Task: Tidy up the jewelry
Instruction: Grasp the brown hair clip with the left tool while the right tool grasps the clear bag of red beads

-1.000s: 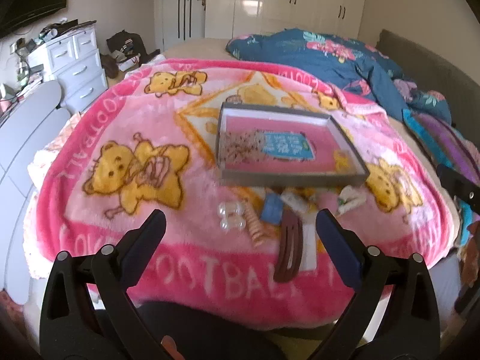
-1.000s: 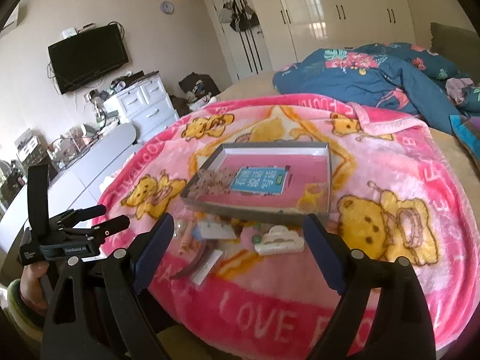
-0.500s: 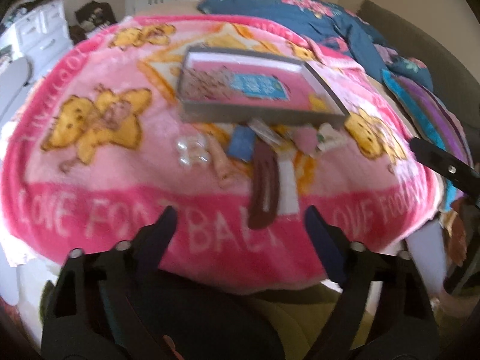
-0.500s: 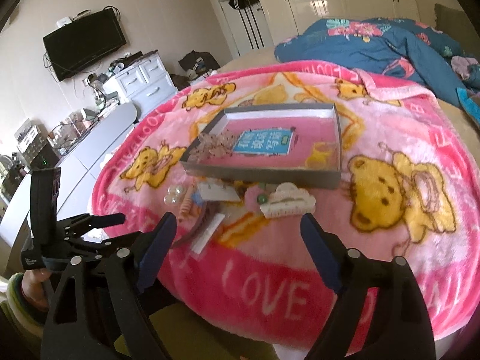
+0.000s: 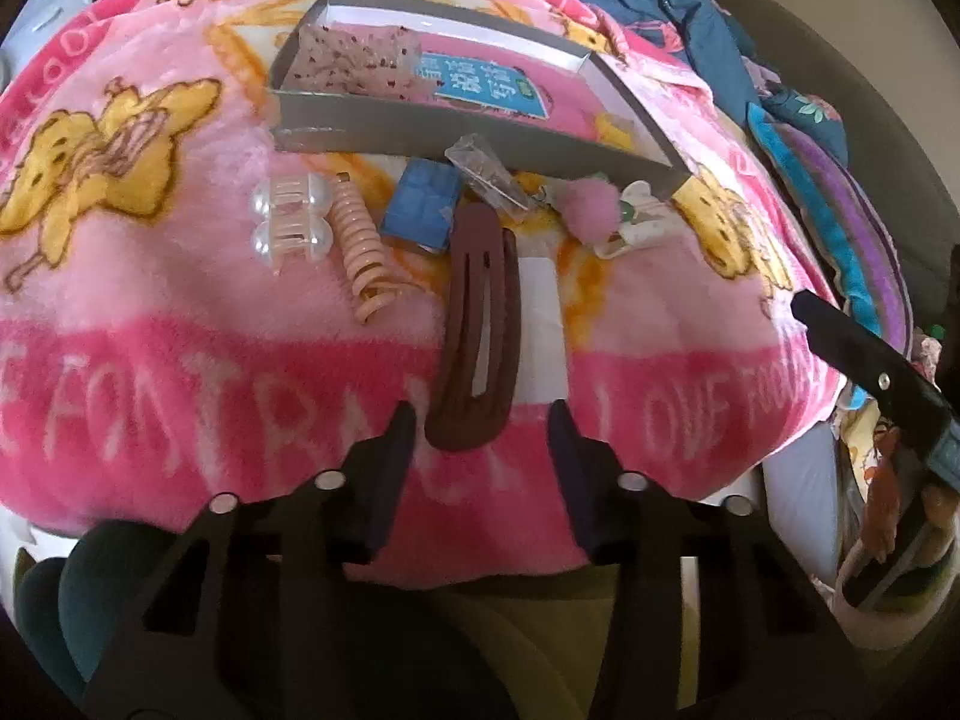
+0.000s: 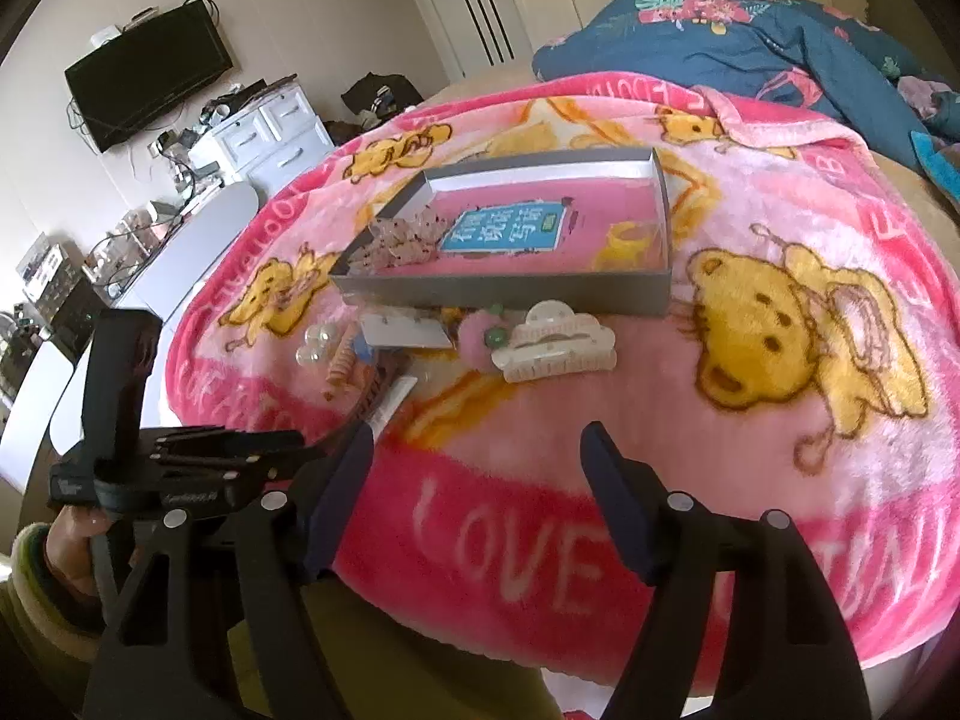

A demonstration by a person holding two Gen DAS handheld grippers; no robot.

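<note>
A grey shallow box (image 5: 420, 135) lies on a pink bear blanket and holds a blue card (image 5: 489, 84) and a speckled pink bow (image 5: 348, 63). In front of it lie a brown snap clip (image 5: 477, 324), a clear pearl claw clip (image 5: 291, 219), a peach spiral tie (image 5: 363, 246), a blue packet (image 5: 423, 204), a pink pompom (image 5: 588, 207) and a cream claw clip (image 6: 555, 345). My left gripper (image 5: 480, 426) is open, its fingers on either side of the brown clip's near end. My right gripper (image 6: 477, 450) is open and empty above the blanket's front, short of the cream clip.
The box also shows in the right wrist view (image 6: 510, 294). A blue floral duvet (image 6: 750, 42) lies behind the blanket. White drawers (image 6: 264, 132) and a wall TV (image 6: 150, 75) stand to the left. The blanket's front edge (image 5: 420, 564) drops off just below the grippers.
My left gripper has moved forward and down to the brown clip, and its fingers have narrowed around it. My right gripper has moved forward and lower toward the items.
</note>
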